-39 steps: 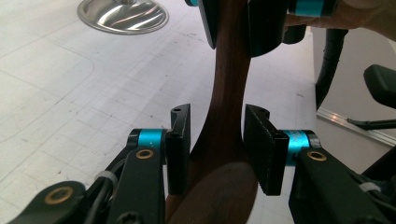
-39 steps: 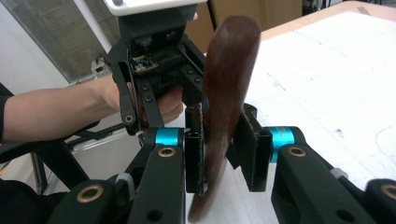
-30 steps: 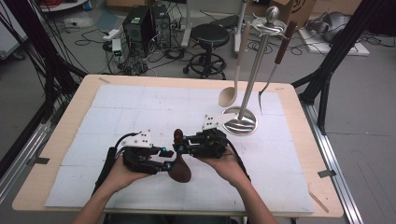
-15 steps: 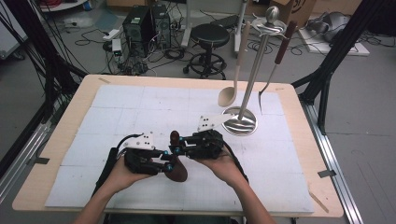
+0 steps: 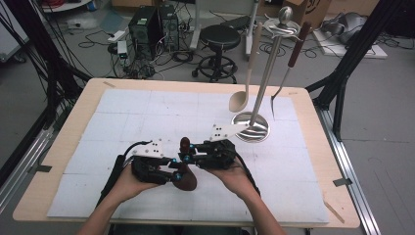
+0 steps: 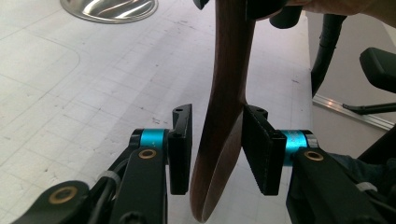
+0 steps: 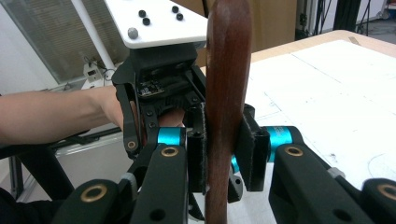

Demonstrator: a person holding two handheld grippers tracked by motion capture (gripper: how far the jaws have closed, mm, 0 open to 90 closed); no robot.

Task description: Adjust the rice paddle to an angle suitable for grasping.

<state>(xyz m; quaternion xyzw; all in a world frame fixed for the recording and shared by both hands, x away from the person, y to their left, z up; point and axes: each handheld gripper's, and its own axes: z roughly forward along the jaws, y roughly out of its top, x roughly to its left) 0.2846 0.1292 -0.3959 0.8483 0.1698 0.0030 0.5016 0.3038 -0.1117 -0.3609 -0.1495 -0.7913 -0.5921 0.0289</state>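
Spoon (image 5: pixel 184 172), dark wood, lower centre of the high view, above the table (image 5: pixel 313 147): right gripper (image 5: pixel 185 151) clamps its handle, seemingly for a hand-over; left gripper (image 6: pixel 217 144) has just been widening around the bowl, one pad touching. Stand (image 5: pixel 251 128), upper right, carries a pale spoon (image 5: pixel 238 100) and fork (image 5: pixel 286 73).

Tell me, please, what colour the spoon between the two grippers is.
Dark reddish-brown wood; the spoon shows best in the right gripper view.
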